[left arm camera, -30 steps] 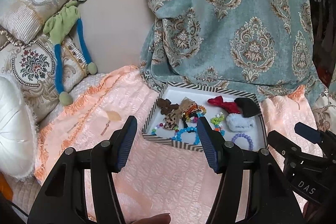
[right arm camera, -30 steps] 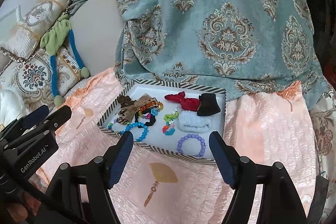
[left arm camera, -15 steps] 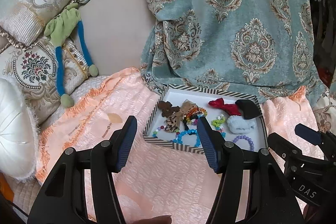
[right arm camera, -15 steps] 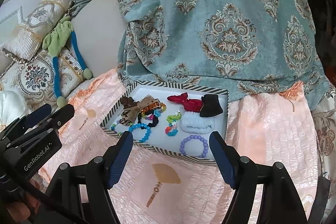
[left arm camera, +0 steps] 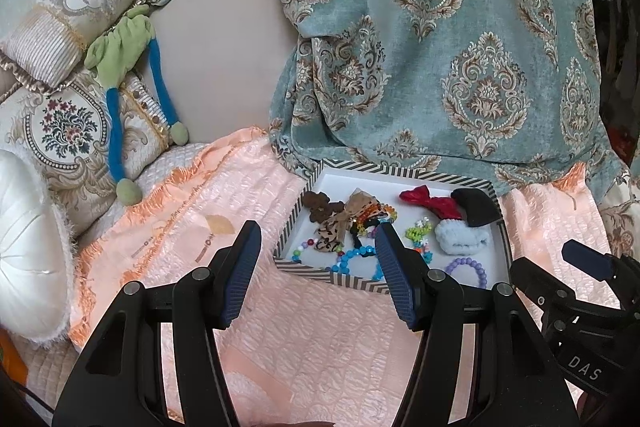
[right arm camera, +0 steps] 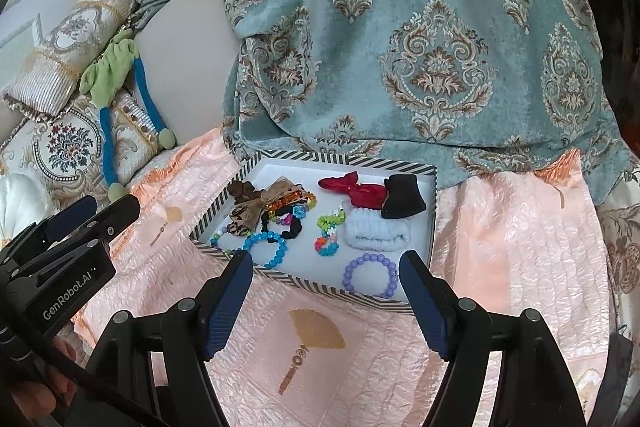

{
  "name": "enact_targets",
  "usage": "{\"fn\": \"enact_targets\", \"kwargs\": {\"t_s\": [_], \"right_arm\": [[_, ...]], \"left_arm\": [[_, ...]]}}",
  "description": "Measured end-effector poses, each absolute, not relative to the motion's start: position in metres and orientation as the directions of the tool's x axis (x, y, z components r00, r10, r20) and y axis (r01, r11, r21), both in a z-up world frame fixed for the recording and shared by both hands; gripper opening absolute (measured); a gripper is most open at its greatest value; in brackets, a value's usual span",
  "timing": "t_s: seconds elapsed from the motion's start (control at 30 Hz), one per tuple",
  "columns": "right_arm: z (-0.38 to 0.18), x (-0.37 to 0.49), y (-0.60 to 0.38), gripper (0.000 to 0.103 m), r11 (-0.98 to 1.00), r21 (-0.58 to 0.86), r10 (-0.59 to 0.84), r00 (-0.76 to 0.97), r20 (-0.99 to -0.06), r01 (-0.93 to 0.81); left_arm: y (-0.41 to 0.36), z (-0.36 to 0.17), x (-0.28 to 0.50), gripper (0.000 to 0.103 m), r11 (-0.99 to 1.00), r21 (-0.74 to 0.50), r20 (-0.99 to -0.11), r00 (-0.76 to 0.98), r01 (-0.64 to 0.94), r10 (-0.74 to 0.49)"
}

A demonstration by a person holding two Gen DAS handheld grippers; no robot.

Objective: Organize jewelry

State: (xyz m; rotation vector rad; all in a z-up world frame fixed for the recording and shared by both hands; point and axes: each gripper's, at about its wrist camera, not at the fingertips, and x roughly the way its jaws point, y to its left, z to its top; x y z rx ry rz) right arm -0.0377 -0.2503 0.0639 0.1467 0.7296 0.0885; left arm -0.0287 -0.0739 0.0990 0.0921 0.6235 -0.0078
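Right wrist view: striped tray (right arm camera: 433, 211) holds bead bracelets (right arm camera: 371, 275) and possibly hair ties (jumbled); both grippers (right arm camera: 326, 259) (left arm camera: 318, 239) gape wide, empty.

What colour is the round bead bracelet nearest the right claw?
Purple bead bracelet, clearest in the right wrist view.

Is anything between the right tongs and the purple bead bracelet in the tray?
Only the tray's striped near wall. The purple bead bracelet lies just behind it, uncovered, and the right tongs are open and empty.
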Motion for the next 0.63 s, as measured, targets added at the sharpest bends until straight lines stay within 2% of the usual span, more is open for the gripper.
{"fn": "enact_targets", "kwargs": {"t_s": [0.63], "right_arm": [[0.059,-0.036,-0.264,0.074,0.984,0.180,0.126,0.744,-0.656,-0.008]], "left_arm": [[-0.080,0.097,-0.029,0.059,0.995,0.079,-0.564,0.826,0.056,-0.001]]}}
